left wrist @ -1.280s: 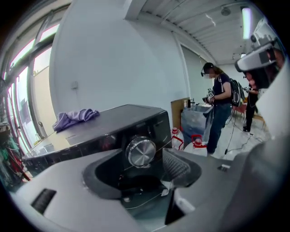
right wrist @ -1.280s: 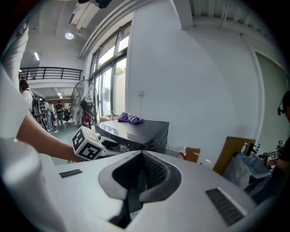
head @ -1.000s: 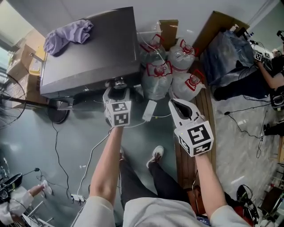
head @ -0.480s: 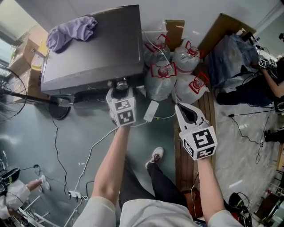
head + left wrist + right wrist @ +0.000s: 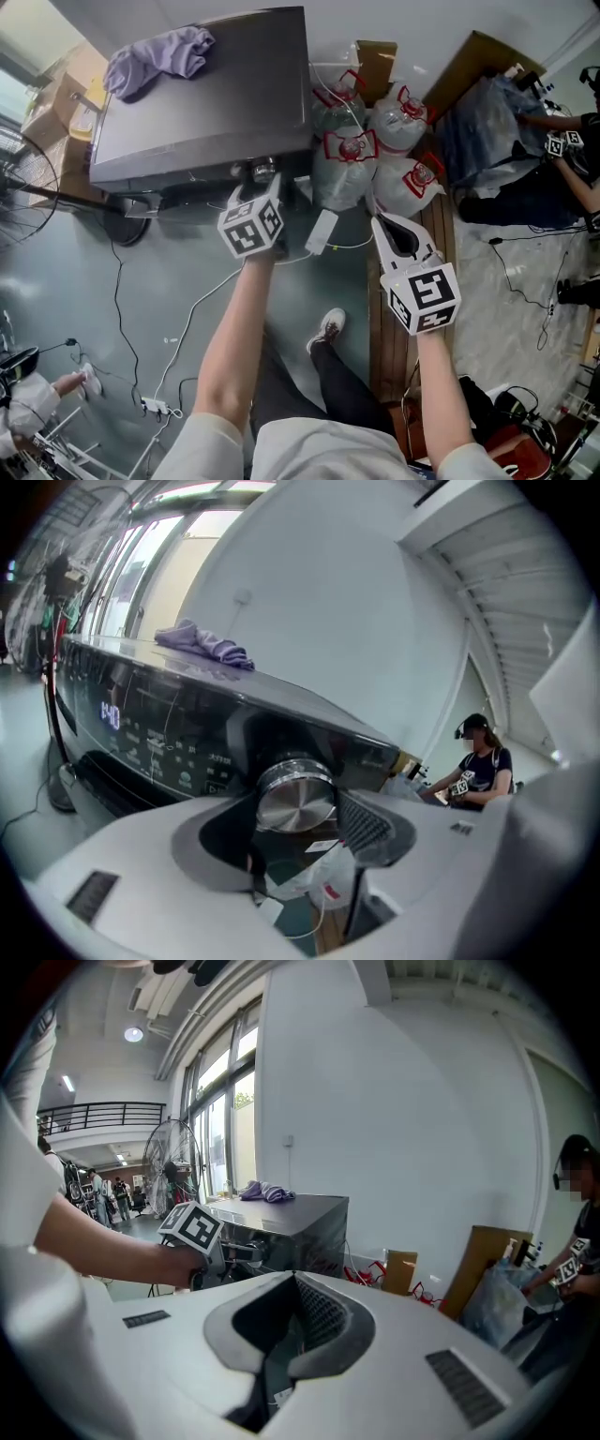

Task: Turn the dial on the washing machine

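Observation:
The dark grey washing machine (image 5: 206,94) stands ahead, and its control panel (image 5: 150,728) is lit. Its round metal dial (image 5: 262,170) sits at the panel's right end. My left gripper (image 5: 258,189) is shut on the dial (image 5: 296,796), with a pad pressing on each side of it. Its marker cube is rolled to one side. My right gripper (image 5: 394,230) hangs in the air to the right, away from the machine. It is shut and holds nothing. In the right gripper view its jaws (image 5: 293,1283) meet at the tips.
A purple cloth (image 5: 159,58) lies on the machine's lid. Several tied plastic bags (image 5: 366,155) stand right of the machine, with a white adapter and cable (image 5: 321,232) below them. A fan (image 5: 28,216) is at the left. A seated person (image 5: 572,150) is at the far right.
My left gripper has rolled about the dial, so its marker cube now faces more to the left. The right gripper has barely shifted.

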`<state>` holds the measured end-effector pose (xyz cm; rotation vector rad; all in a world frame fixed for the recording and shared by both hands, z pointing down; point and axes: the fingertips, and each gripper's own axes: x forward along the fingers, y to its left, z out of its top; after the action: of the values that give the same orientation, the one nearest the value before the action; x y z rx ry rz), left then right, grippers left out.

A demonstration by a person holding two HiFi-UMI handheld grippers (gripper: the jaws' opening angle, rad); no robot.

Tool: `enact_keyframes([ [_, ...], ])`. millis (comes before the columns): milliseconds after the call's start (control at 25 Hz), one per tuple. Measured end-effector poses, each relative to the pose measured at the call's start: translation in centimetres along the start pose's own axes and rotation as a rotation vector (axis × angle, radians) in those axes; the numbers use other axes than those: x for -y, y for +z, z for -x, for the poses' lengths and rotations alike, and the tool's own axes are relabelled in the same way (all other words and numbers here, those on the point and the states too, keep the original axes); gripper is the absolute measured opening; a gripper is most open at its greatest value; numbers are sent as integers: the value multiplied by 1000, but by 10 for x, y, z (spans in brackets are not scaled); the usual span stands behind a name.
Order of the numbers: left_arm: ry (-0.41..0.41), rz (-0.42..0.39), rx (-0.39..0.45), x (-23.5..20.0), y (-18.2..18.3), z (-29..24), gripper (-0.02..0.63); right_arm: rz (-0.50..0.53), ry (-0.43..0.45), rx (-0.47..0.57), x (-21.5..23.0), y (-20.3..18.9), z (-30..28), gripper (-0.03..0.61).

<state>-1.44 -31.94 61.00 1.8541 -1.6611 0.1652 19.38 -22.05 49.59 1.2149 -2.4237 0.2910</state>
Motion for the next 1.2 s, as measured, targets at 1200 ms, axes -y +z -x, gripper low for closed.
enact_keyframes([
  [1200, -384, 741, 44, -6, 3, -1, 267, -152, -14, 26, -21, 10, -3, 14],
])
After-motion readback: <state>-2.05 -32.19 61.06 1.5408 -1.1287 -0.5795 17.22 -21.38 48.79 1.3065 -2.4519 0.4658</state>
